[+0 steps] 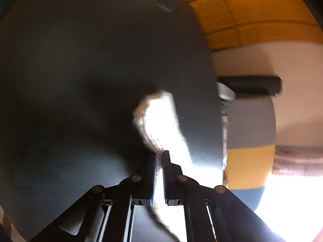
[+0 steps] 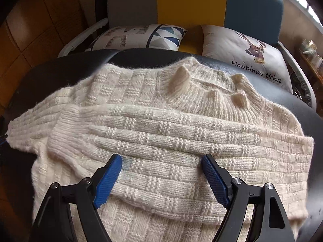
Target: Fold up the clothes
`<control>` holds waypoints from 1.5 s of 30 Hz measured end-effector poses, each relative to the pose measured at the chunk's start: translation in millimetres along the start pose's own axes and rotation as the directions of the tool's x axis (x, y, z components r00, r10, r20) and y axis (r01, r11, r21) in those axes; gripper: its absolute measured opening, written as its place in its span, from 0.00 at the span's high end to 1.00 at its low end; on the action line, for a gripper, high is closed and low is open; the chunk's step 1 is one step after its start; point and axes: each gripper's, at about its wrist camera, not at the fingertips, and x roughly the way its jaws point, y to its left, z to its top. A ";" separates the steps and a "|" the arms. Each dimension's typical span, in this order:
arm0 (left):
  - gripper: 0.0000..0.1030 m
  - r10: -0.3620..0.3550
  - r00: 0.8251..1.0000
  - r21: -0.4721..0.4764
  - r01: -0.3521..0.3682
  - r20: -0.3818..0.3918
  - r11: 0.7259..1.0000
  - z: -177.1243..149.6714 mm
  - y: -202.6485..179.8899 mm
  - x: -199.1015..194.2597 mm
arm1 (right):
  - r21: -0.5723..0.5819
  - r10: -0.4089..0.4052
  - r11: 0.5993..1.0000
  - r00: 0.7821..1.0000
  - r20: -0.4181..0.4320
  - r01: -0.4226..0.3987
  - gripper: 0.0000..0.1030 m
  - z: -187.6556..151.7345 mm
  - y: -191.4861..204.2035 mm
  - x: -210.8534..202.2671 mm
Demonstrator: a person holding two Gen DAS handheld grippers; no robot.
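Between the spread blue fingers point(image 2: 110, 178) of our right gripper point(image 2: 162, 162) lies the cream knitted sweater point(image 2: 161, 133), spread flat over a dark leather surface point(image 2: 60, 66). That claw is released, jaws wide apart, hovering just above the knit with one folded-over sleeve point(image 2: 125, 125) running crosswise directly ahead of its tips. Beyond the sleeve we see the ribbed collar point(image 2: 181, 92) with a few small pulled-up peaks of yarn, and past the far edge of the leather surface sit two cushions: a geometric-patterned cushion point(image 2: 145, 36) ahead and to the left, and a deer cushion point(image 2: 248, 54) ahead and to the right, printed with "Happiness ticket". Behind them rises a chair back point(image 2: 191, 2) in grey, yellow and blue panels.

Our left gripper point(image 1: 159, 155) is clenched nearly shut, its jaws pinching a bit of the fuzzy cream knit point(image 1: 159, 121), which is blown out by glare and blurred just ahead of the tips. Around and to the left of that claw the dark leather surface point(image 1: 80, 80) fills most of the view. To its right we make out the striped chair point(image 1: 250, 141), and above that an orange tiled wall point(image 1: 252, 14).
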 end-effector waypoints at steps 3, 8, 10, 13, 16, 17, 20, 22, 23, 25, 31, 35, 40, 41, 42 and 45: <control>0.96 -0.080 0.996 0.083 0.082 -0.028 0.993 -12.5 -38.9 -3.9 | 0.001 -0.008 1.000 1.000 0.009 0.008 0.16 -1.3 0.3 3.7; 0.96 -0.188 0.974 0.236 0.212 -0.123 0.948 -51.2 -117.1 -3.3 | 0.001 -0.012 1.000 1.000 0.025 0.012 0.16 -4.5 0.8 5.3; 0.96 -0.214 0.958 0.280 0.262 -0.188 0.924 -76.0 -148.8 5.1 | 0.006 -0.008 1.000 0.999 0.031 0.008 0.15 -5.1 0.1 5.3; 0.96 -0.220 0.933 0.338 0.312 -0.284 0.888 -117.0 -192.6 26.0 | 0.009 -0.003 1.000 0.999 0.038 0.003 0.15 -5.4 -0.3 4.9; 0.96 -0.201 0.907 0.389 0.347 -0.370 0.853 -164.2 -234.4 52.5 | 0.010 0.004 1.000 0.999 0.044 -0.005 0.14 -6.0 0.3 4.0; 0.96 -0.185 0.900 0.408 0.352 -0.395 0.842 -175.0 -242.1 59.2 | 0.012 0.011 1.000 0.999 0.045 -0.011 0.14 -6.0 -0.4 3.7; 0.96 -0.123 0.878 0.455 0.354 -0.463 0.817 -223.5 -257.2 86.8 | 0.014 0.034 0.999 0.998 0.051 -0.034 0.14 -6.1 -3.2 2.6; 0.96 -0.075 0.861 0.484 0.353 -0.503 0.801 -259.1 -263.1 105.1 | 0.013 0.051 0.999 0.997 0.056 -0.052 0.14 -6.5 -5.4 1.7; 0.96 -0.048 0.855 0.499 0.345 -0.516 0.795 -274.9 -260.9 112.0 | 0.013 0.061 0.998 0.996 0.058 -0.062 0.14 -6.7 -6.6 1.2; 0.96 0.001 0.846 0.522 0.328 -0.533 0.787 -298.3 -259.3 130.6 | 0.018 0.084 0.996 0.994 0.067 -0.085 0.14 -7.1 -9.6 -0.5; 0.96 0.098 0.808 0.542 0.293 -0.581 0.788 -338.9 -231.2 155.4 | 0.095 0.234 0.964 0.964 0.130 -0.247 0.16 -9.3 -27.1 -13.5; 0.89 0.113 0.775 0.515 0.295 -0.622 0.805 -352.6 -211.8 160.6 | 0.225 0.499 0.815 0.844 0.196 -0.534 0.25 -7.2 -38.2 -22.3; 0.84 0.040 0.780 0.477 0.341 -0.625 0.810 -337.9 -202.0 127.5 | 0.330 0.613 0.686 0.759 0.218 -0.649 0.28 -5.5 -26.0 -7.0; 0.84 0.025 0.781 0.469 0.350 -0.625 0.811 -332.4 -199.6 120.2 | 0.349 0.622 0.669 0.752 0.220 -0.656 0.28 -5.6 -23.2 -3.1; 0.83 0.009 0.782 0.459 0.356 -0.624 0.814 -325.4 -195.5 113.1 | 0.368 0.617 0.667 0.757 0.214 -0.647 0.30 -5.8 -20.9 0.5; 0.83 -0.042 0.787 0.407 0.362 -0.615 0.839 -294.7 -171.8 92.4 | 0.427 0.602 0.644 0.765 0.229 -0.635 0.32 -8.3 -19.7 7.1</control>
